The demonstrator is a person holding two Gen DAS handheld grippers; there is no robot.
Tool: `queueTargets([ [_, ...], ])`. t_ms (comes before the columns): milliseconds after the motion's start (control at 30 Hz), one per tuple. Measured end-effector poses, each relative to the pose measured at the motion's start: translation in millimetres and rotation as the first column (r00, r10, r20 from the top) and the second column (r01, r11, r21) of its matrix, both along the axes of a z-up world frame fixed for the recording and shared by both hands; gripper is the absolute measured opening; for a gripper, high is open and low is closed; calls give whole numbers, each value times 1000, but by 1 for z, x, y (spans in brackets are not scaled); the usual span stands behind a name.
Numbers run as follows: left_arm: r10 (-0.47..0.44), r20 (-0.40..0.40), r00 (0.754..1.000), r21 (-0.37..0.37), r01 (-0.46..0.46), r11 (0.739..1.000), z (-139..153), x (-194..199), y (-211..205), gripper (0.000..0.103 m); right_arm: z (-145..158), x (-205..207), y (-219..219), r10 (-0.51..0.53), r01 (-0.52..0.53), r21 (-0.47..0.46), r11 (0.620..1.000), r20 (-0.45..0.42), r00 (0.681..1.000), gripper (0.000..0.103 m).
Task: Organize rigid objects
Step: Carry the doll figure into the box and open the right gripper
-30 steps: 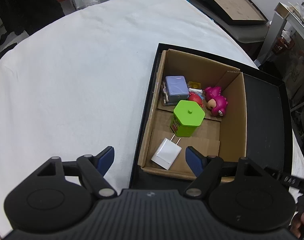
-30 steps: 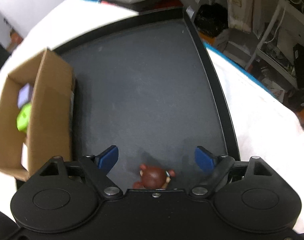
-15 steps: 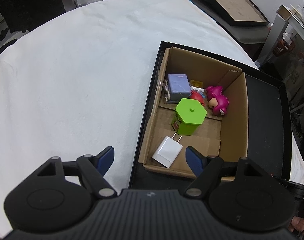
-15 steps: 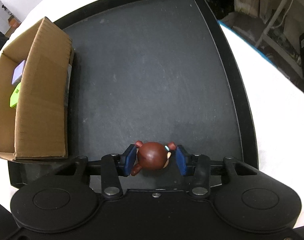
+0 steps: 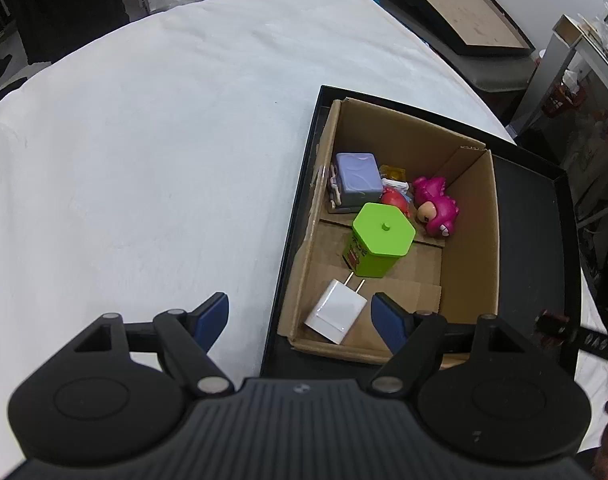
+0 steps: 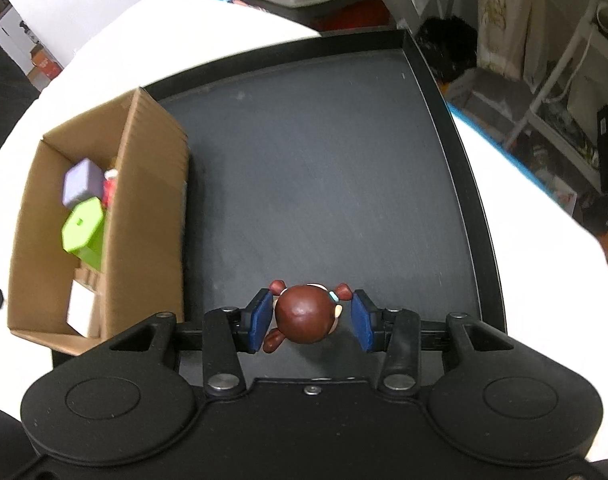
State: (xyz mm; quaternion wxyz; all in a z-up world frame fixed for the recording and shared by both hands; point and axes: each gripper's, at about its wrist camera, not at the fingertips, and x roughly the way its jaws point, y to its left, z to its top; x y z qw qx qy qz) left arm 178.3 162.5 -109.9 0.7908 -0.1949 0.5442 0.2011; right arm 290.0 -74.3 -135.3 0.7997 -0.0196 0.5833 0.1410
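Observation:
My right gripper [image 6: 312, 318] is shut on a small brown bear figure [image 6: 304, 316] and holds it above the black tray [image 6: 344, 184]. A cardboard box [image 6: 151, 200] stands at the tray's left side. In the left wrist view the box [image 5: 474, 240] holds a white charger plug [image 5: 336, 312], a green hexagonal container [image 5: 378, 244], a purple block [image 5: 358, 176], a pink dinosaur toy [image 5: 436, 206] and a red toy [image 5: 394, 200]. My left gripper [image 5: 299, 318] is open and empty, hovering over the box's near left corner.
The tray [image 5: 536, 240] lies on a white cloth-covered table [image 5: 143, 160]. A framed board [image 5: 460, 8] stands beyond the table's far edge. Shelving and clutter [image 6: 564, 92] stand to the right of the table.
My right gripper closed on the brown bear figure, lifted it off the tray and pulled back, so the box shows more. The left gripper has risen slightly.

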Motion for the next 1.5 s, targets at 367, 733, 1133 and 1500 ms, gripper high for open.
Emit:
queueTargets([
  [367, 27, 6, 1000, 13, -27, 1000, -10, -2, 17, 77, 41, 6, 35, 48, -52, 51, 997, 71, 996, 42],
  [733, 14, 20, 1000, -48, -13, 999, -24, -5, 30, 53, 73, 3, 84, 126, -139, 114, 984, 116, 985, 42],
  [1133, -27, 25, 999, -147, 31, 989, -38, -1, 31, 23, 48, 0, 131, 202, -207, 87, 974, 64, 977, 42],
  [1500, -10, 6, 1000, -225, 11, 974, -45, 4, 38, 14, 24, 1, 152, 245, -245, -5, 970, 45, 969, 43],
])
